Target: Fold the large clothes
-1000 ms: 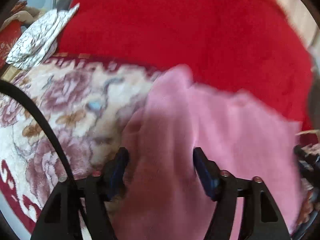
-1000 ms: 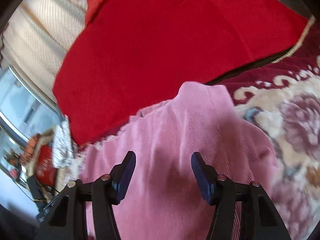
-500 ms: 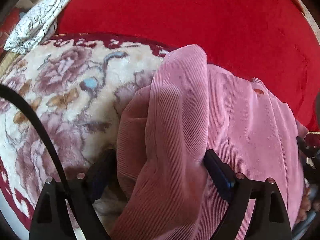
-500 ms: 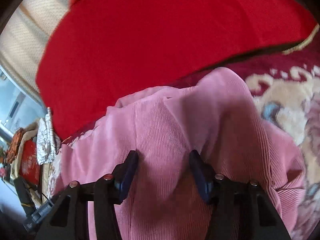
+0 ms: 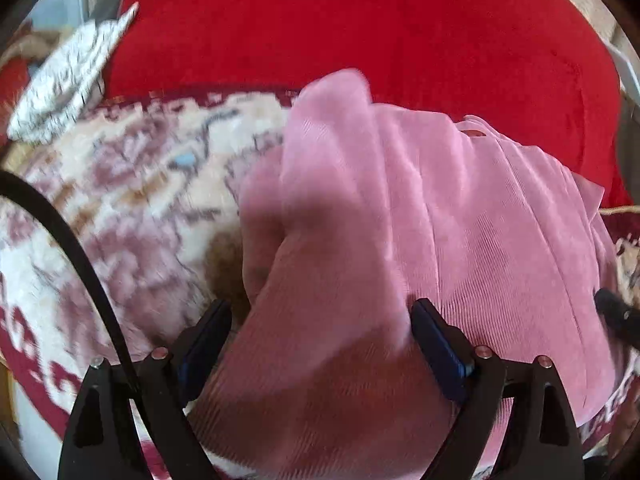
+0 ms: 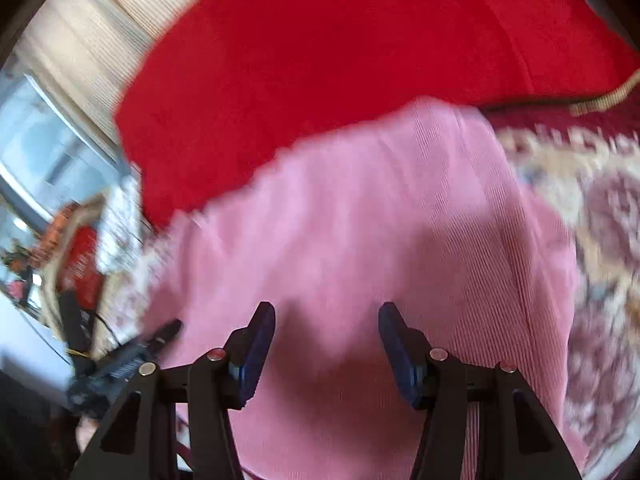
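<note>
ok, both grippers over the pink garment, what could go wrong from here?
1. The left gripper has just been opening with a bunched fold of the pink garment between its fingers; let go, the fold may slump.
2. The garment's far edge overlaps the red blanket; a deep pinch could catch both.

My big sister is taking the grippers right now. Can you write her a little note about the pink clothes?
Left gripper: jaws wide and just been opening, a bunched fold of the pink corduroy garment between them, apparently not pinched.
Right gripper: open, over the same garment, gripping nothing.
The garment lies partly folded on the floral rug, in front of the red cloth.
Left to do: smooth it and finish folding.
</note>
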### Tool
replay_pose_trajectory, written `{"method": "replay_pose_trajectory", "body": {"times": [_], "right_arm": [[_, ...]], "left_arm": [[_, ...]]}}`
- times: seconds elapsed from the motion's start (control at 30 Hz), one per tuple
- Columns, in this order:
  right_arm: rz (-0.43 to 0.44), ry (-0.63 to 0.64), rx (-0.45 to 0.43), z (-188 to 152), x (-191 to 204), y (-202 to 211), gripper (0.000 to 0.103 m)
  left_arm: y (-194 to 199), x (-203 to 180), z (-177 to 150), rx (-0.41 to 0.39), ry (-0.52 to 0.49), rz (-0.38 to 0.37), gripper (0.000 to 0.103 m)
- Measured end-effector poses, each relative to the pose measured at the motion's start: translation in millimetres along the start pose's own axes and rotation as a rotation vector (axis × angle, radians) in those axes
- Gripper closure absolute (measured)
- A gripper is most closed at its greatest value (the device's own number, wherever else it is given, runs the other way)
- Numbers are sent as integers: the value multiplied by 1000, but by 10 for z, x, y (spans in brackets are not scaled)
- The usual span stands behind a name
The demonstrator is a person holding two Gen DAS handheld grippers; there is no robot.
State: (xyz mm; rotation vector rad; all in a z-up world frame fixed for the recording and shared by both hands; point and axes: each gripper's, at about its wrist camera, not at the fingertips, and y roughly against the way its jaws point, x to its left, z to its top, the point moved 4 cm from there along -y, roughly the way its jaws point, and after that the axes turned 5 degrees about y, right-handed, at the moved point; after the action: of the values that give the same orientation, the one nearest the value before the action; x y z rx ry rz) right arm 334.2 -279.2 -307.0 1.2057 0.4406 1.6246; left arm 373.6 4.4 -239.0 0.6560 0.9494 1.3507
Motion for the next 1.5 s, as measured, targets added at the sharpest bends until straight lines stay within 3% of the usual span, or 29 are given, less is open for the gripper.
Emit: {"method": "replay_pose_trajectory", "body": {"times": [0.1,0.27,0.33,0.4,0.53,0.73,0.9,1.03,1.07,1.17,1.27,1.37,1.43,1.47,1.5], "right_arm": [[-5,1,-18,-40,33,53,45],[101,16,-112,-20,205,293,44],[100,54,-106,-16,277,247,46],[63,64,-47,-49,252,39,45],[26,78,-41,-68,221,-53,45],[21,81,-46,-79,226,-101,45],[34,78,-45,-49,170,7,45],[27,86,-47,-48,183,9,45],[28,86,-47,-47,183,12,45],[31,90,-49,-48,182,8,45],[31,95,-53,-59,173,17,45],[27,104,-61,-73,185,19,45],[23,112,-66,-83,192,22,45],[22,116,-67,-91,197,22,45],[21,119,-69,-95,198,21,45]], "left_arm": [[37,121,15,27,78,-49,9],[318,48,6,-129,-53,66,9],[191,68,-17,-88,-57,93,8],[24,135,-68,8,-13,43,8],[68,438,-6,63,169,-104,8],[465,804,-199,8,388,-204,8],[734,848,-645,-61,512,-291,8],[596,681,-861,-3,586,-337,8],[612,643,-832,-46,577,-320,8],[664,558,-703,-126,579,-400,8],[435,520,-545,-63,604,-408,9],[460,539,-456,-155,623,-429,10],[497,447,-393,-187,577,-425,33],[494,405,-364,-197,537,-391,41],[471,382,-354,-199,504,-360,55]]}}
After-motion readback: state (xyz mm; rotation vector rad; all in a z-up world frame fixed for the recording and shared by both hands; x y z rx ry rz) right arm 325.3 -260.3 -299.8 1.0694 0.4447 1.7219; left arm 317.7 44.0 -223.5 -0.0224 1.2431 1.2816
